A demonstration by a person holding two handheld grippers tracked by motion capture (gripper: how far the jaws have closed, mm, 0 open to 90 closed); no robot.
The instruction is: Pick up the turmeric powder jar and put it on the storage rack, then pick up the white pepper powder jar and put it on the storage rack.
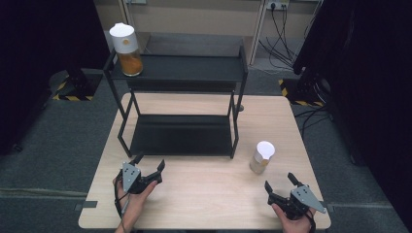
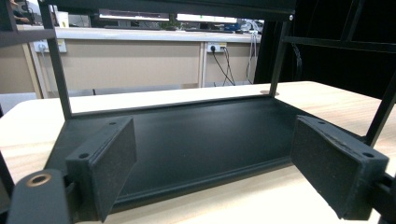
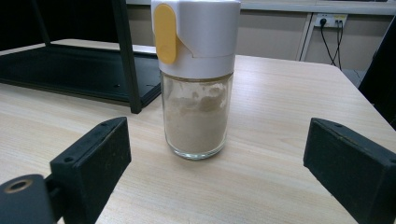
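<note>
**Two jars, one rack, two open grippers**

Two glass shaker jars stand in the scene. One clear glass jar with a white plastic cap and pale beige powder (image 1: 261, 157) stands upright on the light wood-grain table (image 1: 209, 194), near its right edge and just in front of the right hand-held gripper (image 1: 281, 182). In the right gripper view this jar (image 3: 196, 79) sits between the lines of the two black jaws but farther out — the pads stand wide apart and touch nothing. Its cap carries an oval yellow tab; no writing can be read on it.

The second jar, clear glass with a white cap and orange powder (image 1: 127, 49), stands on the left end of the top shelf of the single black metal two-tier rack (image 1: 184, 136). A small round yellow mark shows on its cap; too small to read.

The rack has thin square-section posts and two flat matt shelves with raised lips; the lower shelf (image 2: 187, 144) is bare.

The left hand-held gripper (image 1: 150, 162) is held low over the table just in front of the rack's lower left corner — jaws spread apart, nothing between them. Its pads (image 2: 119, 163) look rough and grainy, each fixed by two small screws.
</note>
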